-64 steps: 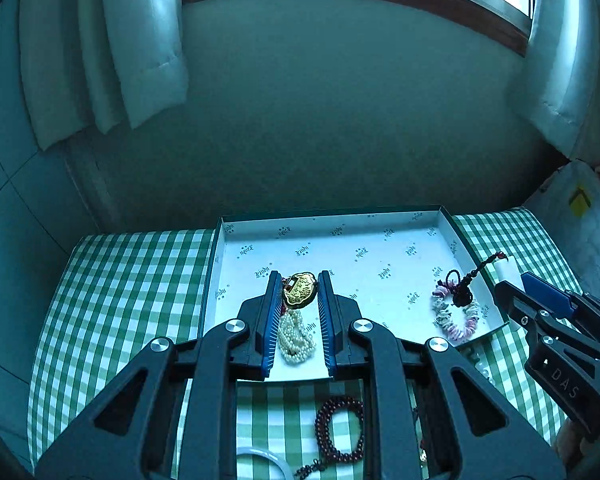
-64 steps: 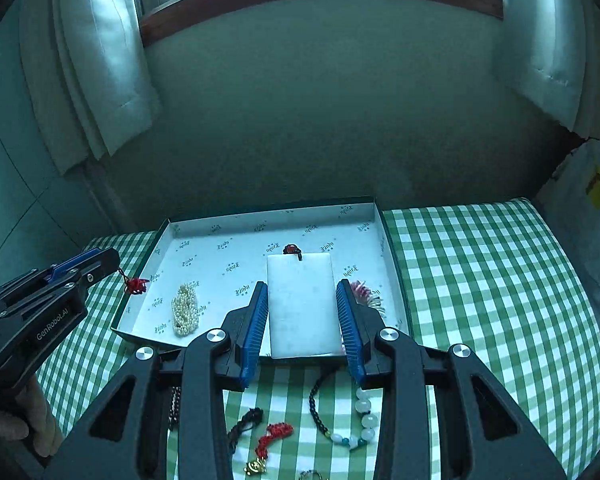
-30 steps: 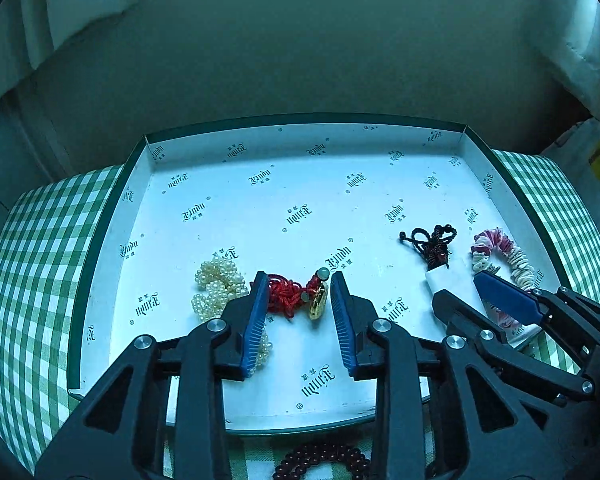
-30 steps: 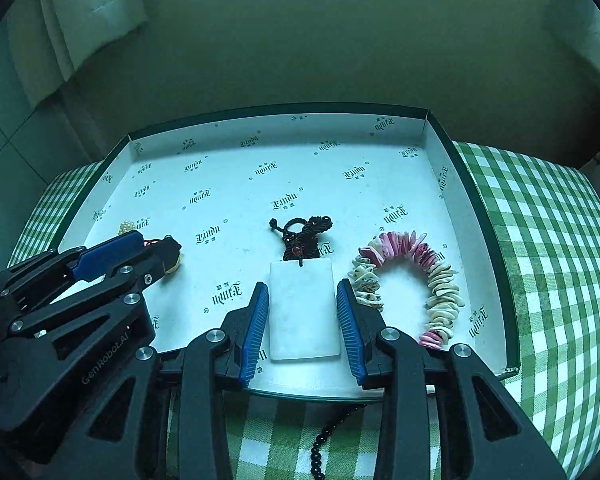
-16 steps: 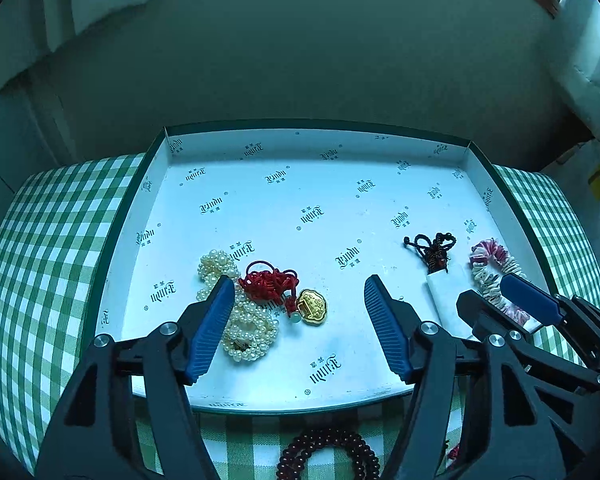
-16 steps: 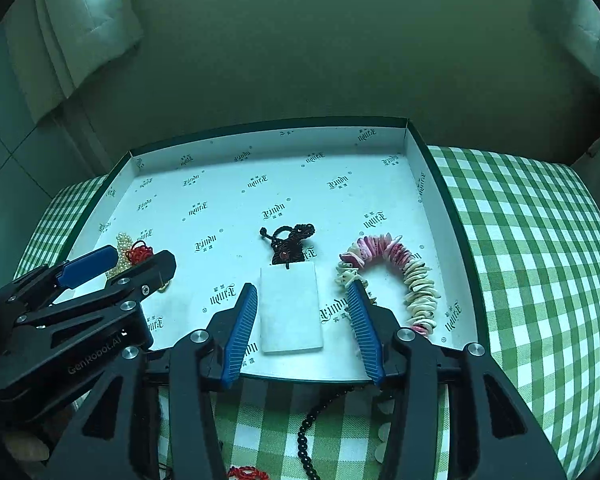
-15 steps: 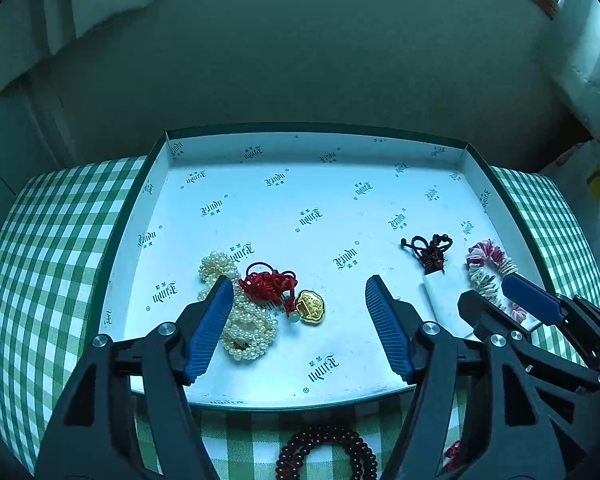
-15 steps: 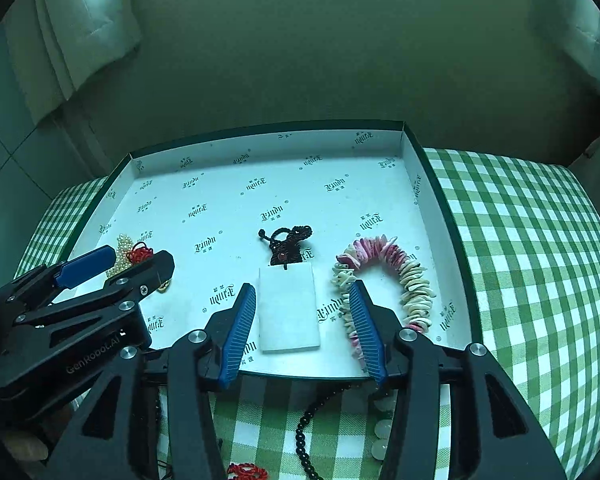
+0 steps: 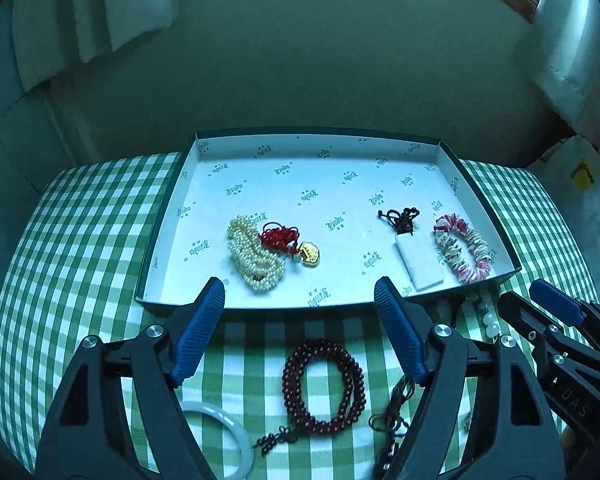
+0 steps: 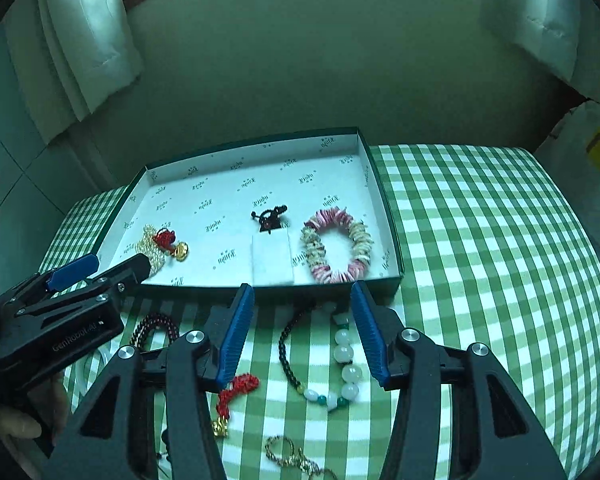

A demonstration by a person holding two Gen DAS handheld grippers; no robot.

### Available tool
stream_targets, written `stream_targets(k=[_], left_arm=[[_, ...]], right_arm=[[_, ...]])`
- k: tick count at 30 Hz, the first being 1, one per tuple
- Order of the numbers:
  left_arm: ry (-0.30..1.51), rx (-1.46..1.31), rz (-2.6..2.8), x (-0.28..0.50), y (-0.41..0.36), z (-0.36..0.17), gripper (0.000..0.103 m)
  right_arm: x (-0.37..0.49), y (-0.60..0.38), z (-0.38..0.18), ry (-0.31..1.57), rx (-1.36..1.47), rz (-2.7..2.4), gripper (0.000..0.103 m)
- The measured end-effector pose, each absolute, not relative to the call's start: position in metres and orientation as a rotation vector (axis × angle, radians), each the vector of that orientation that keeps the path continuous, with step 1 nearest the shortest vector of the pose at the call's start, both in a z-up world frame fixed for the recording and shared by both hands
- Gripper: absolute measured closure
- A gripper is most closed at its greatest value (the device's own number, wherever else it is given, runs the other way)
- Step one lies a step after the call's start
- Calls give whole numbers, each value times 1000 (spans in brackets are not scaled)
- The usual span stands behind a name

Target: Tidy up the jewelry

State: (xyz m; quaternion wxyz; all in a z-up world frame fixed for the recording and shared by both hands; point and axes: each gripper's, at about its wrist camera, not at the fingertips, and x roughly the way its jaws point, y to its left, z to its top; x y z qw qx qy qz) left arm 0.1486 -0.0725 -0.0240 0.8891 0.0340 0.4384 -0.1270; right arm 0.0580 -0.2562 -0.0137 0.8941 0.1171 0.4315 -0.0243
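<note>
**Both grippers clear of the tray, jewelry laid out inside**

On the green-checked tabletop (image 9: 80,240), a shallow white-lined tray (image 9: 168,224) with dark green walls sits toward the far edge. Inside it, near the left wall, a heap of pearl strands (image 9: 252,258) lies with its long axis running from the far side toward the near wall; a red knotted cord (image 9: 278,236) with a gold charm (image 9: 309,254) rests against it. Toward the right wall lies a flat white rectangular pendant (image 10: 271,258), long axis near to far, its dark knotted cord (image 10: 270,218) pointing to the far wall. Just beside it, a pink-and-white shell bracelet (image 10: 336,244) lies in a loop.

The left gripper (image 9: 300,320) hangs over the near edge, jaws spread wide, having just been opening, nothing between them. The right gripper (image 10: 302,328) has its jaws parted and empty.

Under them on the cloth lie a dark red bead bracelet (image 9: 324,386), a white bangle (image 9: 228,432) and a necklace of black and pale beads (image 10: 332,364).
</note>
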Motion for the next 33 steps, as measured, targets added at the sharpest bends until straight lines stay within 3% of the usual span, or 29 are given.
stream_targets(k=[16, 33], left_arm=[[983, 26, -178, 68, -14, -45, 26], [1000, 28, -137, 63, 0, -57, 26]], right_arm=[[-14, -231, -47, 976, 232, -45, 52], [-7, -221, -61, 981, 194, -64, 52]])
